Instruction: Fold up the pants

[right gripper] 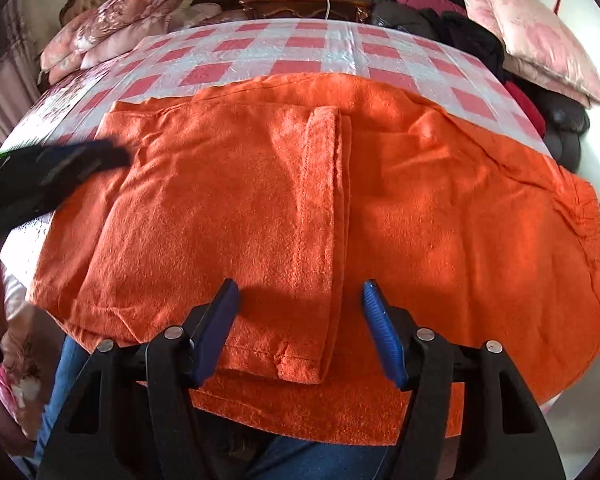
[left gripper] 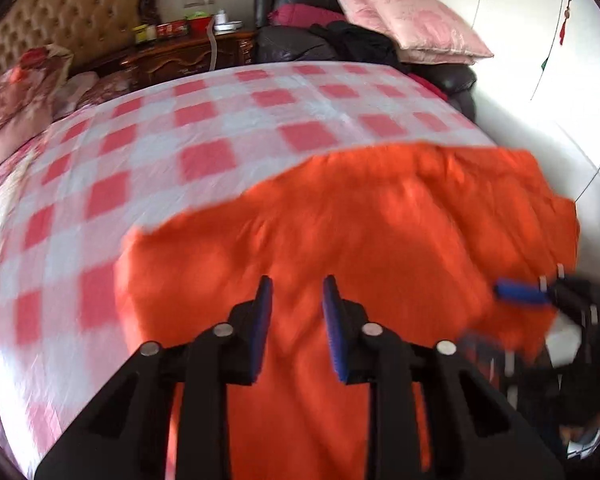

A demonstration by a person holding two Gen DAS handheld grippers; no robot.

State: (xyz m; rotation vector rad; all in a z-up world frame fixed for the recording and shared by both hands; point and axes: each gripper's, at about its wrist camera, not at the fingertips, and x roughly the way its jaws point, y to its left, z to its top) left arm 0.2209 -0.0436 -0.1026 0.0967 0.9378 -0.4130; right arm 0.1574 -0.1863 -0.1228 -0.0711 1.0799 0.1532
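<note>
your orange pants (right gripper: 284,184) lie spread flat on the checked sheet (right gripper: 260,52) of the bed, near its front edge, with part of the cloth hanging over that edge toward your jeans (right gripper: 296,460). their long axis runs side to side across both views; the gathered waistband end sits at the right, and the other end has been doubled back over the middle, leaving a hemmed edge that runs from the front edge toward the far side of the bed. your right gripper (right gripper: 300,300) hovers over the front edge just where that hem ends — jaws apart, nothing between the pads. your left gripper (left gripper: 298,292) hangs above the pants (left gripper: 360,220) with its blue pads (left gripper: 262,312) only a narrow gap apart and empty, not pinching any cloth. in the left view the right gripper (left gripper: 520,292) shows at the far right, over the cloth, blurred.
</note>
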